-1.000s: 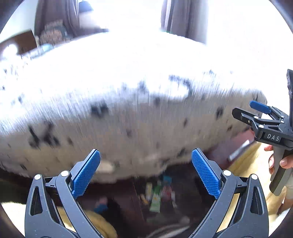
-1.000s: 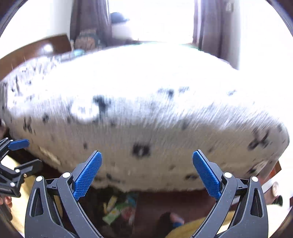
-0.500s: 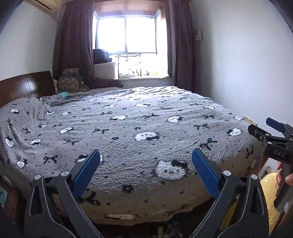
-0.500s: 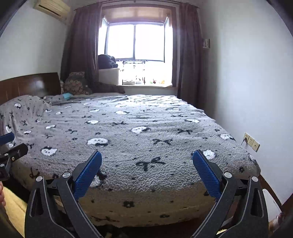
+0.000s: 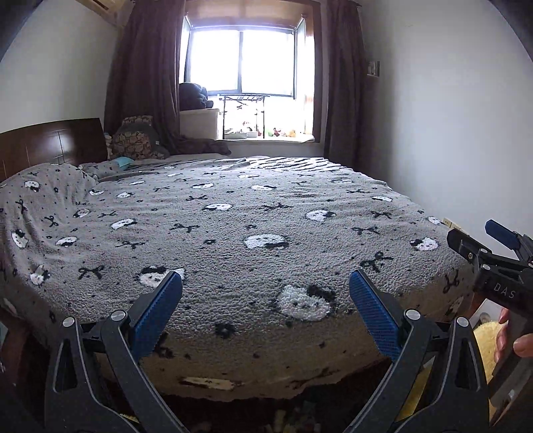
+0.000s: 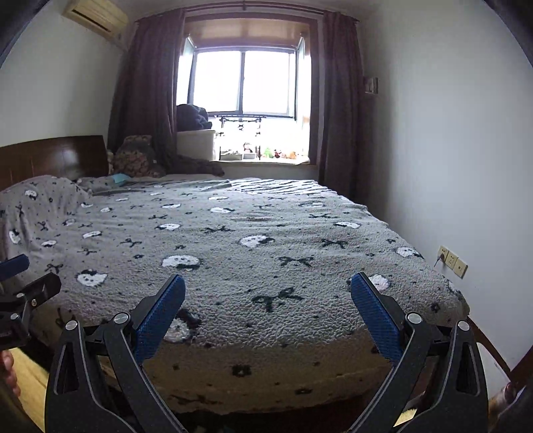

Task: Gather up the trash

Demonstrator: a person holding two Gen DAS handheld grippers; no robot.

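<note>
At the bottom of each wrist view, two black fingers with blue pads are seen spread wide apart, with nothing between them: the left gripper and the right gripper are both held wide and empty above the foot of the bed. The right gripper is also seen at the right edge of the left view, with a hand under it, and a part of the left gripper appears at the left edge of the right view. Under the bed edge, on the dark floor at the very bottom of the left view, a few small pale and greenish pieces are visible; these may be the trash, but they are too dark and too small to be told for sure. Something yellow is seen low on the right beside the bed. The bed is covered by a grey blanket with white cat faces and black bows. At its left side a dark wooden headboard stands. On the right wall, sockets are placed near the bed corner. Far behind, a bright window is framed by dark curtains, small things stand on the sill, and an air conditioner is fixed high on the left wall.
</note>
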